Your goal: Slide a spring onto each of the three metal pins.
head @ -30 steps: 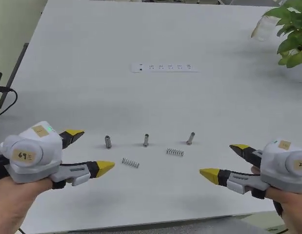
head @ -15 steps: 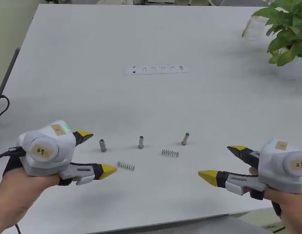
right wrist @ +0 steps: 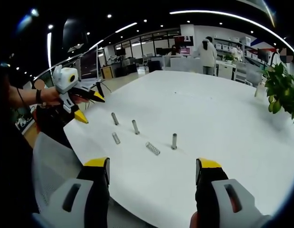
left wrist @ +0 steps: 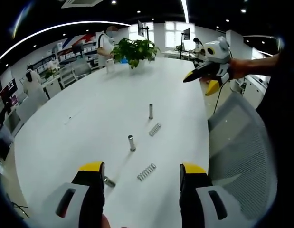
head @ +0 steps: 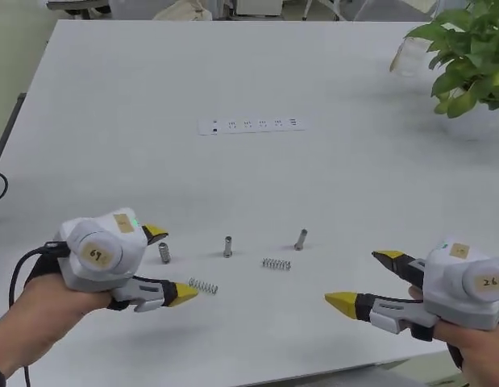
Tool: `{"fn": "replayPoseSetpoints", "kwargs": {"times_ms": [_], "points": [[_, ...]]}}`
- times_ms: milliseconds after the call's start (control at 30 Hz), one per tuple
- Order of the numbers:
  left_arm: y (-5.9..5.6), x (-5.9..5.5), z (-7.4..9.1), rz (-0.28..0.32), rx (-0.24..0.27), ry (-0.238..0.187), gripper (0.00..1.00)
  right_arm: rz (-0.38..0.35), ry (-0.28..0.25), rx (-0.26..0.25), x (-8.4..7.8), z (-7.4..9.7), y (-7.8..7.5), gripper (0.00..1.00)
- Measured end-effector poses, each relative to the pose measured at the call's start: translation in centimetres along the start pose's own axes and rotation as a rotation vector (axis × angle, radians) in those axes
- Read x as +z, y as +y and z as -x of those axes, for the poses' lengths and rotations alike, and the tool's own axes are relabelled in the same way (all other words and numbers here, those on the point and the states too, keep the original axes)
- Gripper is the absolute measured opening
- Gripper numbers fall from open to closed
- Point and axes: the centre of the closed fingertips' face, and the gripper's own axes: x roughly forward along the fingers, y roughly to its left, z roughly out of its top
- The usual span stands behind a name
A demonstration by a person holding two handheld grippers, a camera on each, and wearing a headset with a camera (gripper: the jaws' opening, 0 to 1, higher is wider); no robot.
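left gripper (head: pixel 170 263), at 8 o'clock in the head view, jaws spread, empty; right gripper (head: pixel 363 279), at 4 o'clock, likewise released. on the table (head: pixel 112 145), near spring (head: pixel 203 285) lies just beside the left gripper's lower tip; far spring (head: pixel 276 264) lies at 7 o'clock of the right pin (head: pixel 301 239). middle pin (head: pixel 227 247) stands bare. left pin (head: pixel 164 253) looks thicker, possibly sleeved. power strip (head: pixel 249 125) at 12 o'clock; plant (head: pixel 467 48) at 2 o'clock.

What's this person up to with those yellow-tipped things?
A person holds a tool in each hand over a table. The left tool and right tool are both open and empty. Three pins stand in a row between them, two springs lying loose nearby. The leftmost pin may already wear a spring; too small to tell.
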Motion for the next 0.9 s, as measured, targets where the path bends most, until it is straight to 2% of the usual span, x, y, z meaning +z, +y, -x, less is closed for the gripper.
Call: {"fn": "replayPoseSetpoints", "kwargs": {"times_ms": [200,567,900], "points": [[-0.5,-0.6,-1.1,-0.034,-0.045,0.039,0.60,0.000,0.006,0.000,-0.2,0.1,0.0,0.73],[-0.9,-1.4,-3.2,-0.093,-0.090,0.086,0.56,-0.002,0.014,-0.005,-0.7,0.3,-0.3,0.72],[-1.6,-2.9,-5.4,-0.123,-0.141,0.143,0.55,-0.010,0.018,-0.011,-1.2,0.8,-0.6,0.71]]}}
